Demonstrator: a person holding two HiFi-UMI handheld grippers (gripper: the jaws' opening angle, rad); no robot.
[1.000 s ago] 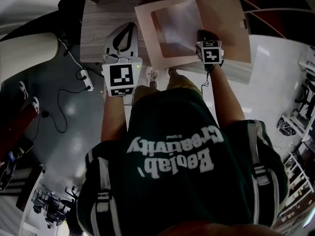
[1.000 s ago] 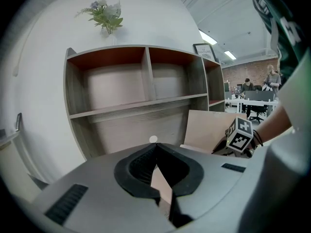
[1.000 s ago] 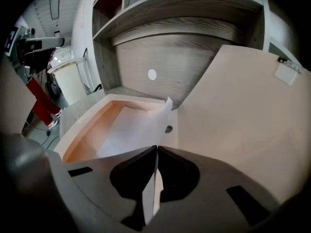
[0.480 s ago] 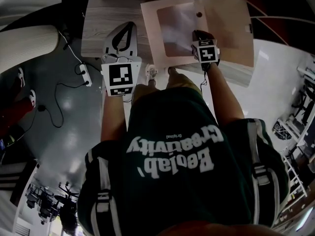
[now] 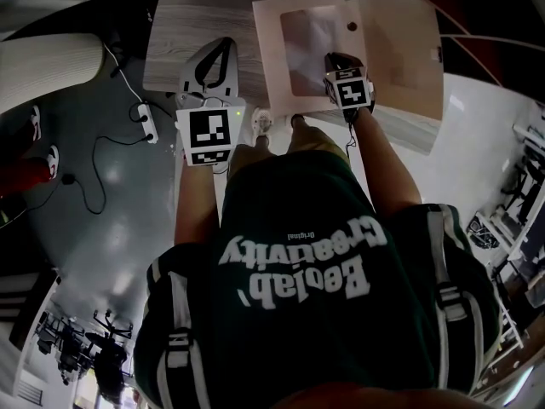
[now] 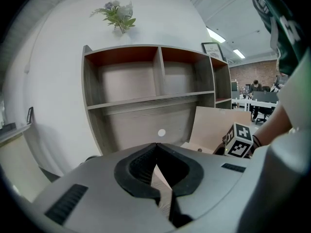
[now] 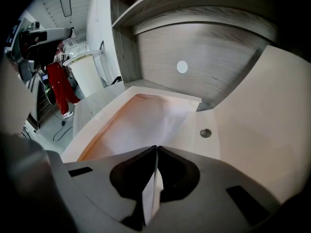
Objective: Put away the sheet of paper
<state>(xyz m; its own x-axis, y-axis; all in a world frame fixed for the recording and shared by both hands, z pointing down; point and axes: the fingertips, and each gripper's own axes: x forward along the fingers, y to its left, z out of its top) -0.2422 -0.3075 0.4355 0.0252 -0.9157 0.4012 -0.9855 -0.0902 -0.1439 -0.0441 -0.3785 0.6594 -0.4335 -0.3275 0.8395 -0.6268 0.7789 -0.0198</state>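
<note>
An open beige folder box [image 5: 274, 66] lies on the wooden desk [image 5: 183, 32], its lid [image 5: 400, 41] folded out to the right. The white sheet of paper [image 5: 308, 37] lies in the box's shallow tray. My right gripper [image 5: 336, 60] is over the tray's near right edge, shut on the sheet's near edge. In the right gripper view the sheet [image 7: 146, 123] runs from the closed jaws into the tray [image 7: 95, 127], beside the lid [image 7: 262, 130] and its snap button [image 7: 205, 133]. My left gripper [image 5: 221, 45] hovers left of the box, shut and empty.
A wooden shelf unit [image 6: 146, 81] with open cubbies stands behind the desk, a plant [image 6: 118, 13] on top. On the floor at left lie cables and a power strip [image 5: 145, 124]. A white rounded counter [image 5: 47, 75] stands farther left.
My right gripper has moved left over the tray, carrying the sheet's edge with it, and the sheet lies further inside the box. The left gripper has stayed put.
</note>
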